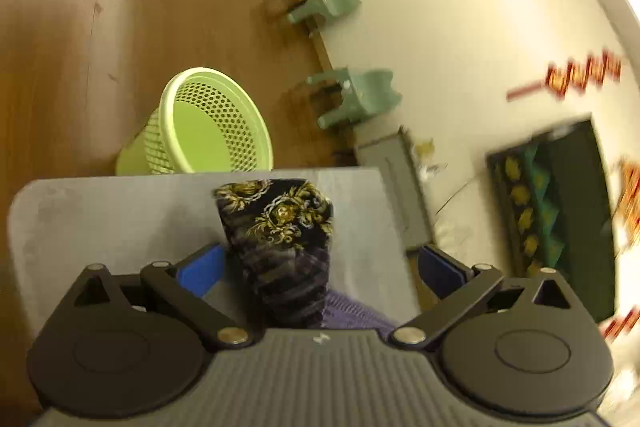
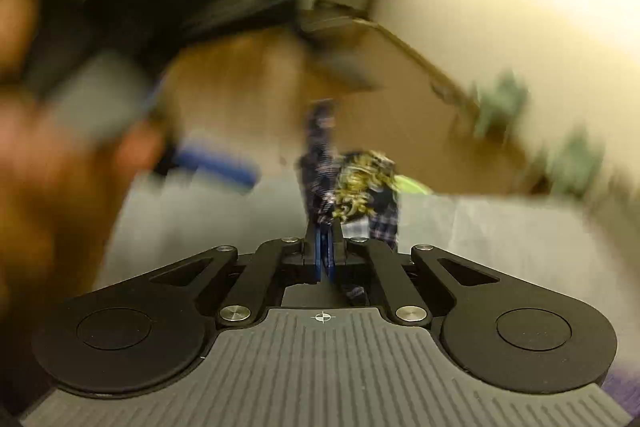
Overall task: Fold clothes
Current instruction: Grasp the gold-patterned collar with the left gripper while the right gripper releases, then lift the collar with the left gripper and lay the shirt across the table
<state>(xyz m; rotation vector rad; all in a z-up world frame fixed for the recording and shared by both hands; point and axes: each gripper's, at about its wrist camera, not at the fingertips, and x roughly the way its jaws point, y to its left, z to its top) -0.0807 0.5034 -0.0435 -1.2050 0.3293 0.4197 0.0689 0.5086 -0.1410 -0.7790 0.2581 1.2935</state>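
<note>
A dark garment with a gold floral print [image 1: 280, 227] stands bunched and lifted above the grey table [image 1: 100, 219]. My left gripper [image 1: 320, 267] is open, its blue pads [image 1: 200, 269] wide apart on either side of the cloth, which hangs between them untouched. In the blurred right wrist view my right gripper [image 2: 325, 247] is shut on the garment [image 2: 352, 187], which rises crumpled just beyond the fingertips over the grey table [image 2: 500, 239]. The left gripper shows there as a blur at the upper left [image 2: 216, 163].
A lime green mesh basket [image 1: 200, 125] lies tipped on the wooden floor [image 1: 100, 7] beyond the table's far edge. Two green chairs [image 1: 360, 95] stand by the cream wall. A dark patterned object [image 1: 560, 207] lies at the right.
</note>
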